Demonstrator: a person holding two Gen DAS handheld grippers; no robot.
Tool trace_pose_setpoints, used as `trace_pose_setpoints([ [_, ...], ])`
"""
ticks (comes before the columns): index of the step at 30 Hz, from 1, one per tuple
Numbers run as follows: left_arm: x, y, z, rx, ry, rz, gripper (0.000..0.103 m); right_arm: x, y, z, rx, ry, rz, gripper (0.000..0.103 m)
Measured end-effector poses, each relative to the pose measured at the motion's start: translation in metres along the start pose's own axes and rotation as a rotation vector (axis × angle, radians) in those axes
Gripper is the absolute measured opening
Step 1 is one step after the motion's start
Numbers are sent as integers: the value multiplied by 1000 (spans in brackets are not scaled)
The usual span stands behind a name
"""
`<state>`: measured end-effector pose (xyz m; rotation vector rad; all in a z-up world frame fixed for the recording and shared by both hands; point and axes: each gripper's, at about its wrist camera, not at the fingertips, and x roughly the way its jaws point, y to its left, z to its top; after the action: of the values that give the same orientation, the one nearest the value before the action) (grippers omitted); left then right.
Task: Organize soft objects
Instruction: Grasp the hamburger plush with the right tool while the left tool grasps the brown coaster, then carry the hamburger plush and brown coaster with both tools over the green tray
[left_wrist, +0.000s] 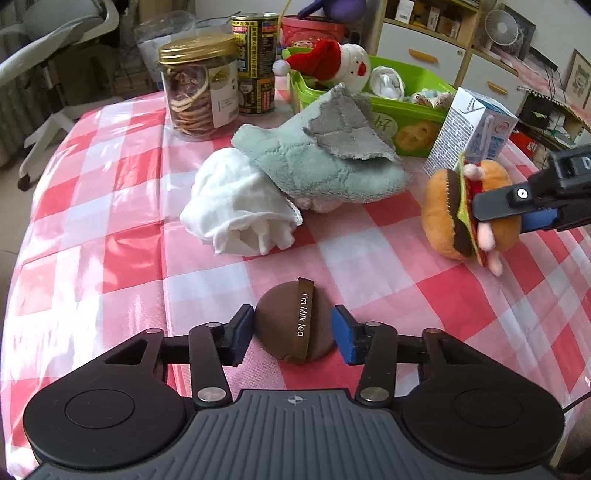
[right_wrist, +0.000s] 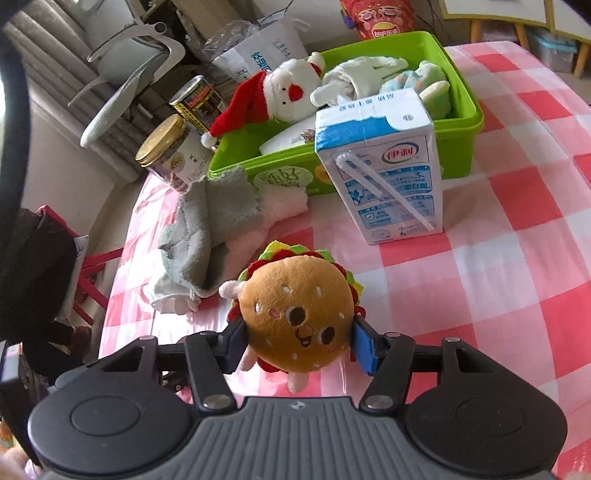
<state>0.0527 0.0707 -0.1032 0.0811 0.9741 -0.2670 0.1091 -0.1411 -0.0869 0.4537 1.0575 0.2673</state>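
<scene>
My left gripper (left_wrist: 293, 332) straddles a brown round puff (left_wrist: 291, 325) with an "I'm Milk tea" band; the left pad touches it, the right pad stands just beside it. My right gripper (right_wrist: 297, 341) is shut on a plush hamburger (right_wrist: 295, 317), also in the left wrist view (left_wrist: 465, 214), just above the checked cloth. A green bin (right_wrist: 461, 122) behind holds a Santa snowman plush (right_wrist: 284, 92) and other soft toys. A grey-green towel (left_wrist: 325, 158) and a white cloth (left_wrist: 240, 210) lie in front of the bin.
A milk carton (right_wrist: 384, 166) stands in front of the bin. A gold-lidded jar (left_wrist: 199, 88) and a tin can (left_wrist: 256, 62) stand at the back left. The table (left_wrist: 110, 221) has a red-white checked cloth; chairs stand beyond its edge.
</scene>
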Motion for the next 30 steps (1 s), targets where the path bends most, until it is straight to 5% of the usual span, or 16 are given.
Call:
trace_pose_setpoints([
  [16,-16,10,6,-127,5,-40,6,-45,-3,1,-5,-55,83,34],
  [30,-53,10,35,-232,-143,-76,3,-89,-30,32,154,-222,207,35],
])
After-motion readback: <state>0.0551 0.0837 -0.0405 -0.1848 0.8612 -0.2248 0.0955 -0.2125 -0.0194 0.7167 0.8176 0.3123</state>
